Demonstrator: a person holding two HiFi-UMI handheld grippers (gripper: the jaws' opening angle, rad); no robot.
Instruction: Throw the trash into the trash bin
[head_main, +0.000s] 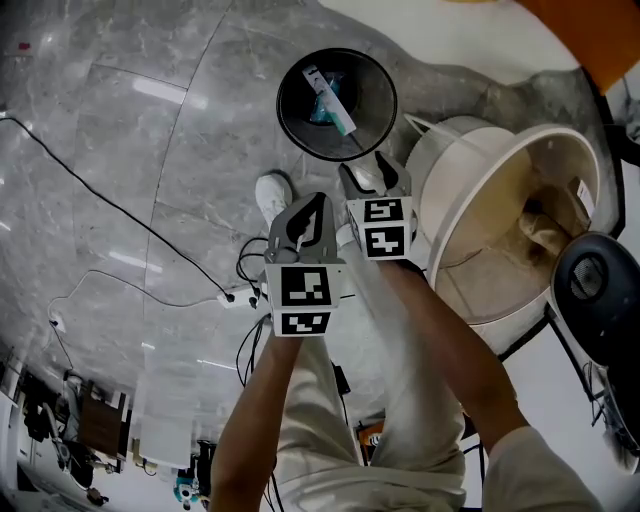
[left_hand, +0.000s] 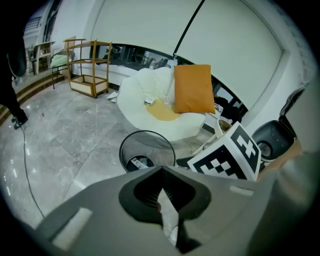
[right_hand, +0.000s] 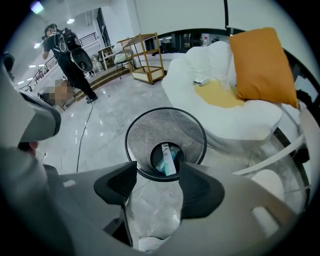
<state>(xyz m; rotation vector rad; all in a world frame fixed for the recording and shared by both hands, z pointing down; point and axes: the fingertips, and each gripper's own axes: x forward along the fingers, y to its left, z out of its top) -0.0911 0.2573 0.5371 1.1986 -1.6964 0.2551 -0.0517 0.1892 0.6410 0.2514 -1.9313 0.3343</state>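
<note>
- Grey marble floor (head_main: 120, 150) with trailing cables (head_main: 100, 200); white lounge seat (head_main: 455, 150) at 3 o'clock.
- Black mesh trash bin (head_main: 372, 95) at 12 o'clock, just ahead of both tongs, probably lined up for a drop.
- Right gripper (right_hand: 159, 169) gaping wide, nothing held.
- Left gripper (left_hand: 161, 172) pinched tip to tip; pale sliver in the gap, trash or trouser unclear.
- Trash (head_main: 332, 102) down in the bin bottom; print too small to read.

I see the bin (head_main: 372, 80) open on top, free from above; white chair (head_main: 450, 150) close on its right, bare floor (head_main: 150, 130) left.
</note>
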